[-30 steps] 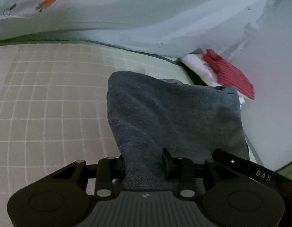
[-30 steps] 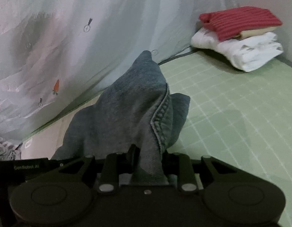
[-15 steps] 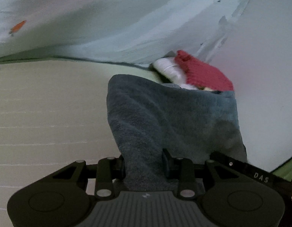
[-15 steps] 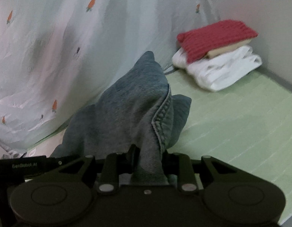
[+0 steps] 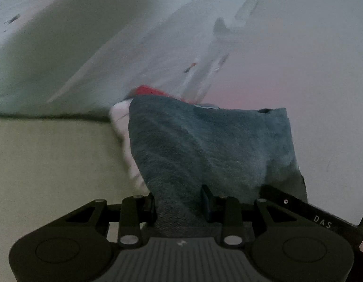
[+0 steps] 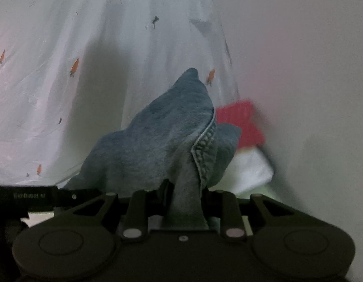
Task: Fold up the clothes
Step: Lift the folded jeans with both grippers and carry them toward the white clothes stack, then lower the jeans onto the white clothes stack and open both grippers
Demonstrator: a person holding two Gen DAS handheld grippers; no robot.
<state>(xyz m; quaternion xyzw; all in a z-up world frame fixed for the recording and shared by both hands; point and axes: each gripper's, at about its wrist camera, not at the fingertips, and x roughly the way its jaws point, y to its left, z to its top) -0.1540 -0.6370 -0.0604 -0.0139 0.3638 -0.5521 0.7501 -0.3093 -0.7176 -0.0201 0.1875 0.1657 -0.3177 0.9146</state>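
While a pale curtain [image 6: 92,75] dotted with small orange carrots hangs across the back of the scene, a plain wall [image 6: 299,58] meets it on the right of the right wrist view, and both frames are smeared with blur. Below them lies a light green bed sheet [image 5: 52,164], seen clearly only in the left wrist view, where it fills the left half under a dark line at the curtain's foot.

The jeans [image 5: 205,145] are off the sheet, held up between the two grippers and spread across the middle of each frame. In the left wrist view the denim rises as a broad, bunched panel with a ragged upper edge; in the right wrist view the jeans [image 6: 157,141] peak to a point, with a stitched seam running down the right side toward the jaws.

Behind the denim, in the corner where curtain and wall meet, sits a folded pile: a red knit [image 6: 242,122] on top of a white garment [image 6: 252,171]. The left wrist view shows only slivers of the red knit [image 5: 148,90] and the white garment [image 5: 121,122] past the denim's left edge.

The left gripper [image 5: 179,203] is clamped on a thick fold of denim. The right gripper [image 6: 185,193] is likewise closed on a narrower twist of it beside the seam.
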